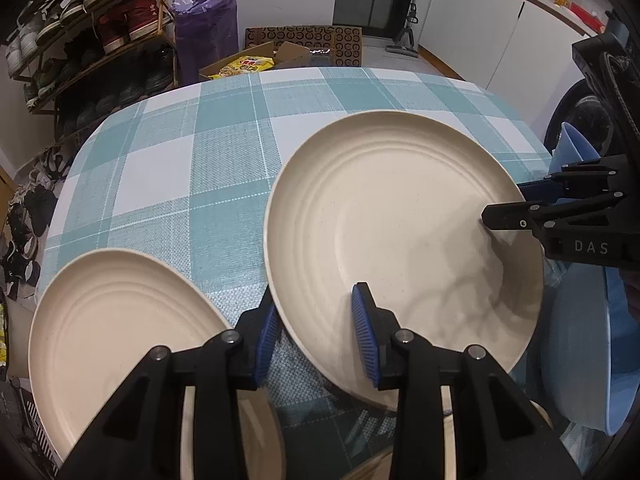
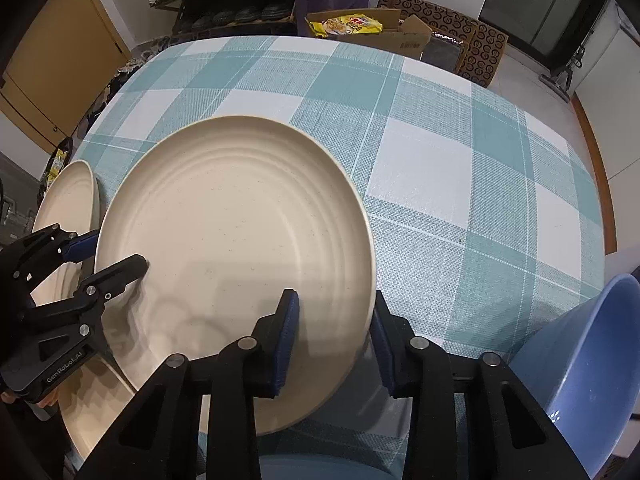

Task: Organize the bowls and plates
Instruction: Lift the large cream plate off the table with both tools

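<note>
A large cream plate (image 1: pixel 400 220) (image 2: pixel 232 220) is tilted above the teal checked tablecloth (image 1: pixel 180 160), and both grippers grip its rim. My left gripper (image 1: pixel 316 300) (image 2: pixel 118 251) is shut on the plate's left edge, one blue pad on top and the other outside the rim. My right gripper (image 2: pixel 336 298) (image 1: pixel 505 203) is shut on the opposite edge in the same way. A second cream plate (image 1: pixel 120 320) (image 2: pixel 68 200) lies to the left. A blue bowl (image 2: pixel 580 360) (image 1: pixel 584 360) stands at the right.
More cream dishes (image 2: pixel 100 412) show at the near table edge under the grippers. Beyond the table's far edge are a shoe rack (image 1: pixel 92 40), a cardboard box with yellow packets (image 2: pixel 360 24) and white cabinets (image 1: pixel 500 28). The tablecloth's far half (image 2: pixel 460 180) shows only cloth.
</note>
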Tool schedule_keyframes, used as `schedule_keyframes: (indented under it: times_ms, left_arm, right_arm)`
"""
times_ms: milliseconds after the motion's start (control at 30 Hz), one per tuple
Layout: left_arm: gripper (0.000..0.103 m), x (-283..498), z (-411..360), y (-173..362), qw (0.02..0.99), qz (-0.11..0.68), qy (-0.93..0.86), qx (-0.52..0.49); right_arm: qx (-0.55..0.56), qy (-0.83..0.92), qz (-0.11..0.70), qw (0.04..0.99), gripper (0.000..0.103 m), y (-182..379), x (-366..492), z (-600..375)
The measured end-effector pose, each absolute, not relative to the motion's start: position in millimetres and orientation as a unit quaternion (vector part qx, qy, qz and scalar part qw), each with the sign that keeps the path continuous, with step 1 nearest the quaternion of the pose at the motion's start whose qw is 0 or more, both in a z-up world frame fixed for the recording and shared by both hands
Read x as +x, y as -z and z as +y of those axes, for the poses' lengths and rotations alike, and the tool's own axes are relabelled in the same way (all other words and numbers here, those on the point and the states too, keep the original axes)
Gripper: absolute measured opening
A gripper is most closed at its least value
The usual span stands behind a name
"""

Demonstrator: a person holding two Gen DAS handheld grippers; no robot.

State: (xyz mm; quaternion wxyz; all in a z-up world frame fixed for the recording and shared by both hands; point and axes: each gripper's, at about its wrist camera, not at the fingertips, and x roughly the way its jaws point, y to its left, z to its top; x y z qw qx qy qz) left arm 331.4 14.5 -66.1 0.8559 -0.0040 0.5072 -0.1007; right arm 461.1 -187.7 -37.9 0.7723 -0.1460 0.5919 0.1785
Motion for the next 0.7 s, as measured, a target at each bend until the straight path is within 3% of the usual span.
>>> schedule_keyframes:
  times_ms: [700]
  left_arm:
    - [0.034,300,40,22,0.889,0.449,0.075,-0.044]
  right_arm:
    - [-0.137,-0.199,0.529,0.814,0.025,-19,427,-179]
